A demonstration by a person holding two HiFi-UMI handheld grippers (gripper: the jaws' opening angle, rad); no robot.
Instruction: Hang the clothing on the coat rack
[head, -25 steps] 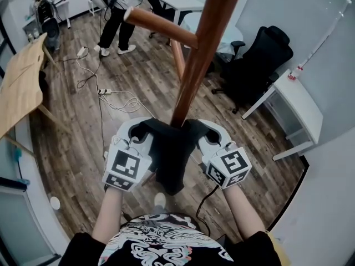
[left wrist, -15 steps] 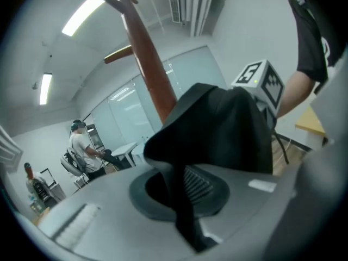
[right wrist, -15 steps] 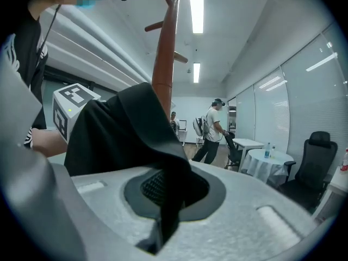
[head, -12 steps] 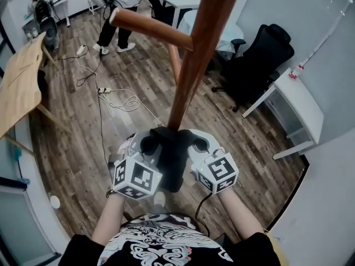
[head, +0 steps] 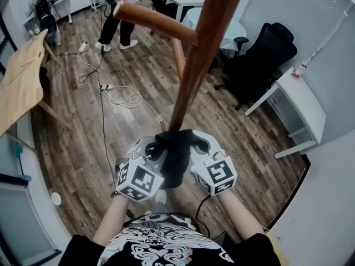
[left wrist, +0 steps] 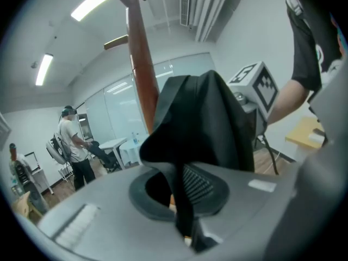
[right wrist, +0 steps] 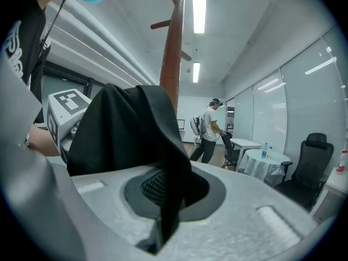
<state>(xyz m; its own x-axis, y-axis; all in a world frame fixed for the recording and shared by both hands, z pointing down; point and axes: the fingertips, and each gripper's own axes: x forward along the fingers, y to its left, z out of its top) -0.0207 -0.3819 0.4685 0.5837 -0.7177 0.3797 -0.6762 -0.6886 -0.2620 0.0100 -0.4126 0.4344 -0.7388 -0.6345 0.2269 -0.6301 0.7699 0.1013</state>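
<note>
Clothing, dark and bunched, lies between the two claws, just in front of the low part of the pole. The left claw is closed on one edge of it and the right claw on the other, so its long axis runs from side to side. The peg stands well above and points to the left, so I judge both hands must lift, the left being nearer.
</note>
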